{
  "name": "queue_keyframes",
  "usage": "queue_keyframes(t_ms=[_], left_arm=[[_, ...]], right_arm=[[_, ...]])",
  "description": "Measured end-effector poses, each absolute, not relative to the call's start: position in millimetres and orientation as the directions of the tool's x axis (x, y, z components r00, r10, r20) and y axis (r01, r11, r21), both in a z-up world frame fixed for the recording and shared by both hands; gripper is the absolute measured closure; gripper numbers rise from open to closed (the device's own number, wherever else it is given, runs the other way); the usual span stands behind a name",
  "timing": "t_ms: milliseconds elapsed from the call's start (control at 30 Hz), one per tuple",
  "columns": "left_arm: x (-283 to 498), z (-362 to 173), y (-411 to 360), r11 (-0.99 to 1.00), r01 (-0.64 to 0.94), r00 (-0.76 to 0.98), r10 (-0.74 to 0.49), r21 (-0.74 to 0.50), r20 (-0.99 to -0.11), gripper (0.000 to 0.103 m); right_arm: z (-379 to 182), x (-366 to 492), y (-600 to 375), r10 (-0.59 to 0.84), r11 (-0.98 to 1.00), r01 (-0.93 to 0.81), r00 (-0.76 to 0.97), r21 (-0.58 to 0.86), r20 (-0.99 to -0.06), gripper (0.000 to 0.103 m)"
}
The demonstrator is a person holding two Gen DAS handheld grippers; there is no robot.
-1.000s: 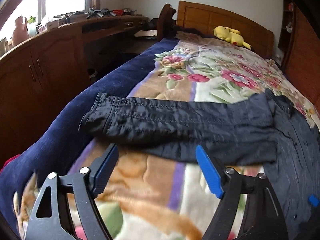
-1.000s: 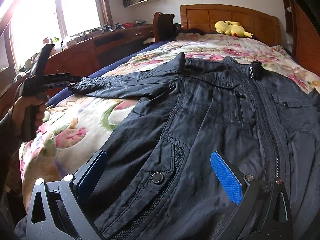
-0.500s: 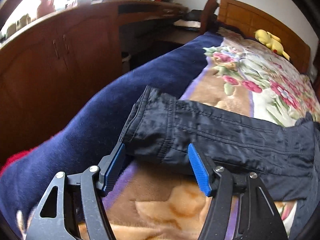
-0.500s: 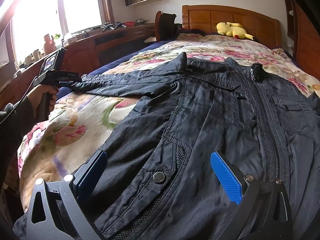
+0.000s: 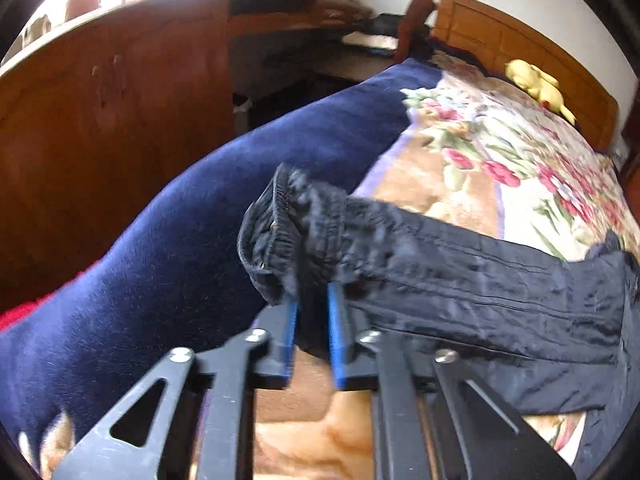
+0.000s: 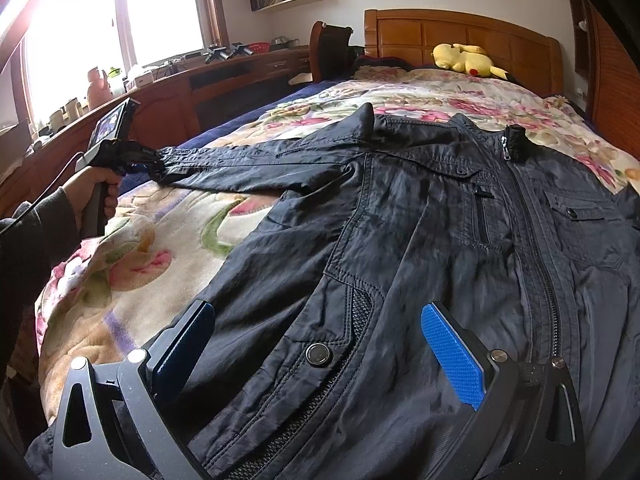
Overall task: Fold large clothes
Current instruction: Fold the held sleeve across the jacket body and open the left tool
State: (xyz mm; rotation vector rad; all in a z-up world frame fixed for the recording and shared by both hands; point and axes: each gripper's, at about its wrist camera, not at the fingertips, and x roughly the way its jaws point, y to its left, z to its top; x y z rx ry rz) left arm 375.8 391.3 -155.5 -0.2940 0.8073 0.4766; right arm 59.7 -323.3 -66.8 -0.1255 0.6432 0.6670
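Through the left wrist camera I saw my left claw (image 5: 310, 320) pinched tight on the elastic cuff (image 5: 280, 232) of the black nylon zip-front jacket (image 5: 500, 288), the blue pads nearly together with a bunch of sleeve fabric between them, at the edge of the bed where the navy blue plush blanket border (image 5: 180, 248) falls away beside the brown wooden cabinet (image 5: 100, 100). Half a second earlier those pads were spread either side of the flat cuff; now they had closed and the cuff was crumpled and raised slightly. The right wrist camera showed the jacket (image 6: 420, 220) lying front-up and zipped on the floral quilted bedspread (image 6: 160, 248), its sleeve stretched out toward my left claw (image 6: 148, 162), with a yellow plush toy (image 6: 464, 58) by the wooden headboard (image 6: 460, 36). My right claw (image 6: 320, 340) hung spread wide over the lower front panel near the snap button (image 6: 319, 353), gripping nothing, much as it had a second before. I judged this the first fold: sleeve secured. The next move would call for carrying the cuff up and across the chest so the sleeve lies flat over the body, the right claw steadying the hem.
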Motion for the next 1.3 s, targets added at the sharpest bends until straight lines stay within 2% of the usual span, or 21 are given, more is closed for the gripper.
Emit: queue_keyframes(t_ms=[67,133,433,633,700,800,867,1067,1300], left_arm=[[368.6,-141.3,375.8,0.858,-0.511,0.617,0.322,-0.054,-0.718,0.096],[362.1,-120.9,347.1,0.892,-0.445,0.669,0.272,-0.081,-0.691,0.097],[330.6,-32.8,196.0,0.983,-0.178,0.783,0.116,-0.041,-0.610,0.098],[305.8,-1.5,115.3,0.999,-0.028,0.806,0.005,-0.030,-0.592,0.098],[302.1,1.9,97.6,0.999,0.008,0.805,-0.038,-0.054,-0.592,0.098],[289.2,-2.1,76.3,0.999,0.030,0.797,-0.034,-0.017,-0.604,0.097],[280.3,-9.5,67.8,0.999,0.051,0.788,-0.040,0.001,-0.614,0.089],[248.4,-32.9,72.3,0.998,0.063,0.773,-0.059,-0.016,-0.632,0.076],[213.5,-59.5,86.8,0.998,0.071,0.763,-0.052,0.003,-0.644,0.067]], right_arm=[[-67.1,60.4,-323.4,0.538,0.785,-0.612,0.598,0.095,-0.594,0.000],[-67.1,61.1,-324.1,0.539,0.786,-0.611,0.598,0.098,-0.594,0.000],[-55.8,58.3,-352.2,0.596,0.772,-0.610,0.594,0.180,-0.540,0.000],[-36.7,60.7,-392.7,0.555,0.811,-0.567,0.670,0.142,-0.494,0.000],[-32.9,62.8,-406.6,0.537,0.829,-0.539,0.694,0.148,-0.479,0.000],[-32.5,67.4,-419.8,0.546,0.829,-0.527,0.693,0.187,-0.470,0.000],[-35.5,69.0,-422.5,0.549,0.828,-0.524,0.689,0.199,-0.473,0.000],[-35.8,73.7,-409.1,0.549,0.824,-0.537,0.674,0.181,-0.494,0.000],[-35.3,73.8,-402.4,0.559,0.809,-0.567,0.663,0.154,-0.498,0.000]])
